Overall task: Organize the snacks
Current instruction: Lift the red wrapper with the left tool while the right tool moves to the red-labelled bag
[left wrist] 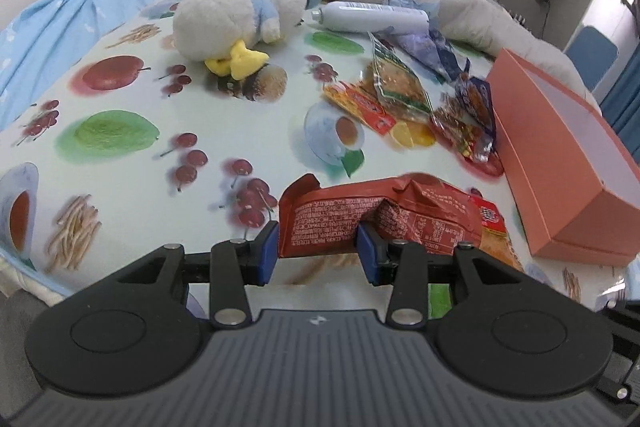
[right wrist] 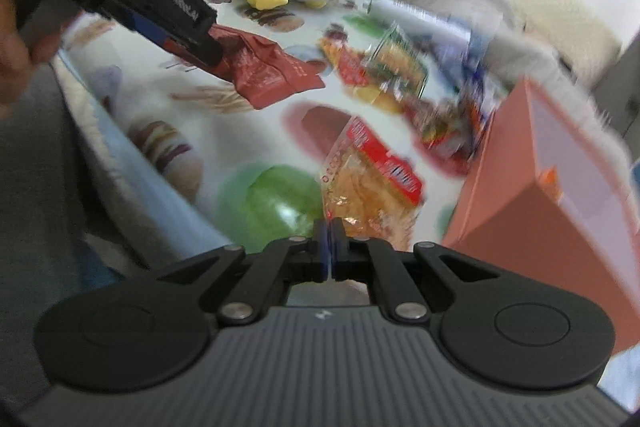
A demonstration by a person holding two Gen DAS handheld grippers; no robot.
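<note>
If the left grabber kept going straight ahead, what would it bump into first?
Nothing new at first: the left gripper already pinches the dark red snack packet. Beyond it, probably bare fruit-print tablecloth, then perhaps the pile of snack packets; depth is hard to judge.

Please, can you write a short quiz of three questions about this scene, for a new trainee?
1. True or false: the left gripper holds the dark red snack packet.
2. Which snack does the right gripper pinch? A) clear orange packet B) white bottle C) plush duck
3. Fill in: the open salmon-pink box lies to the ____ of the snack pile in the left wrist view.

Key: 1 true; 2 A; 3 right.
</note>
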